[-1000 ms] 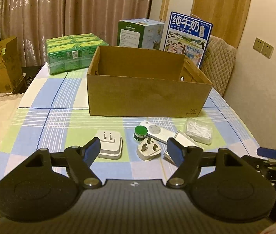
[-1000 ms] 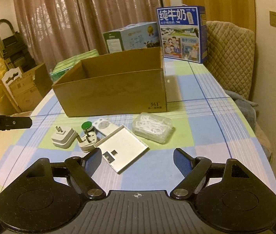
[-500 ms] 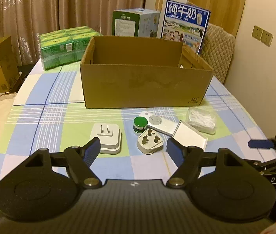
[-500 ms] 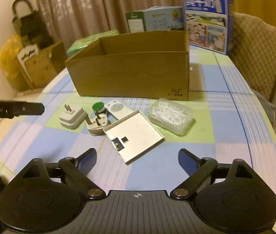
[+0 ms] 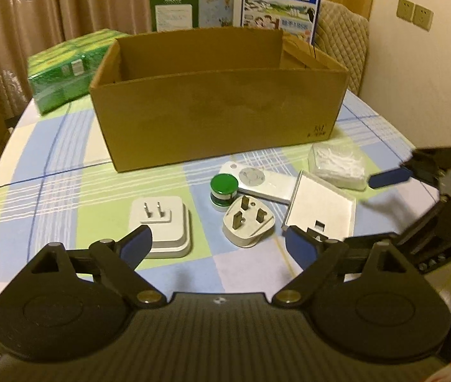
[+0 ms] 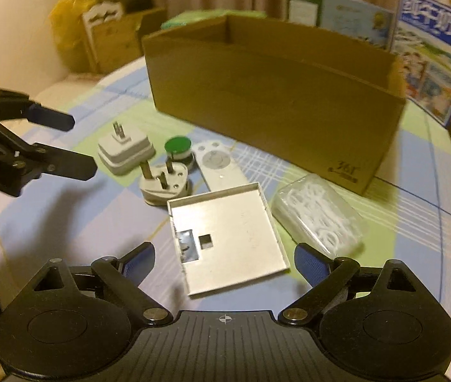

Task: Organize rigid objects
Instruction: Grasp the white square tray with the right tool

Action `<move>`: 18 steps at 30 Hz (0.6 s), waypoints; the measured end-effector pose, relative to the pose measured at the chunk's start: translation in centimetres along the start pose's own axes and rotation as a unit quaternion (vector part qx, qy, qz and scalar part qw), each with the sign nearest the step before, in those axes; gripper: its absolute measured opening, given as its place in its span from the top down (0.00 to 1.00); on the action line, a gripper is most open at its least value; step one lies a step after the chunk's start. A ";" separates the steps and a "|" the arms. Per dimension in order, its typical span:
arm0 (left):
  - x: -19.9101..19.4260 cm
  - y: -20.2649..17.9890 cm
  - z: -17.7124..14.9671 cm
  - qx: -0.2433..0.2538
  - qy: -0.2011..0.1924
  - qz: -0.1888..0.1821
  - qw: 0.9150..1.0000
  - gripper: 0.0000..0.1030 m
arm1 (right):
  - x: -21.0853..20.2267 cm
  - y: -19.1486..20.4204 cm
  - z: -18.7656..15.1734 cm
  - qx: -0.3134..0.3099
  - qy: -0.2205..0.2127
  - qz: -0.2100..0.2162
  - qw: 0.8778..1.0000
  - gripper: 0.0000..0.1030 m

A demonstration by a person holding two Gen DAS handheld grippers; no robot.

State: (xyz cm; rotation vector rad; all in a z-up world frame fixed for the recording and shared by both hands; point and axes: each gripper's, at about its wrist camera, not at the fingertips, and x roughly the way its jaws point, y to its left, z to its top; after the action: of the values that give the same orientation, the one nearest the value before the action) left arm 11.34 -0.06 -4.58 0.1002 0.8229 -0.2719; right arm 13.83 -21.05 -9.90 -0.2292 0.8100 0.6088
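Both tools lower, box point(image 5: 219, 121) beyond

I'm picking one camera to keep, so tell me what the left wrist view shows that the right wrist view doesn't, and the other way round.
Only the left wrist view: the wall sockets, the quilted chair back and the whole green pack.

Only the right wrist view: the yellow bag and the small carton beside the table.

Both: the open cardboard box, white charger, three-pin plug, green-capped jar, remote, square tray, clear case, and the open left gripper and right gripper.
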 end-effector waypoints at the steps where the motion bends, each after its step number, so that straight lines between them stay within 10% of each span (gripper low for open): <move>1: 0.3 0.0 -0.1 0.002 0.002 -0.002 1.000 0.14 | 0.5 -0.1 0.1 -0.007 0.007 0.001 1.000 0.11; 18: 1.8 0.2 -0.9 -0.007 0.009 -0.014 1.000 0.14 | 3.6 -0.5 -0.2 0.002 0.030 0.002 1.000 0.15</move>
State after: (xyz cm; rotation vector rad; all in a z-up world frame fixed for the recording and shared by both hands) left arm 11.94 -0.04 -6.57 0.0792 0.8447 -0.2922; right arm 15.92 -19.98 -12.70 -0.2434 0.8687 0.6072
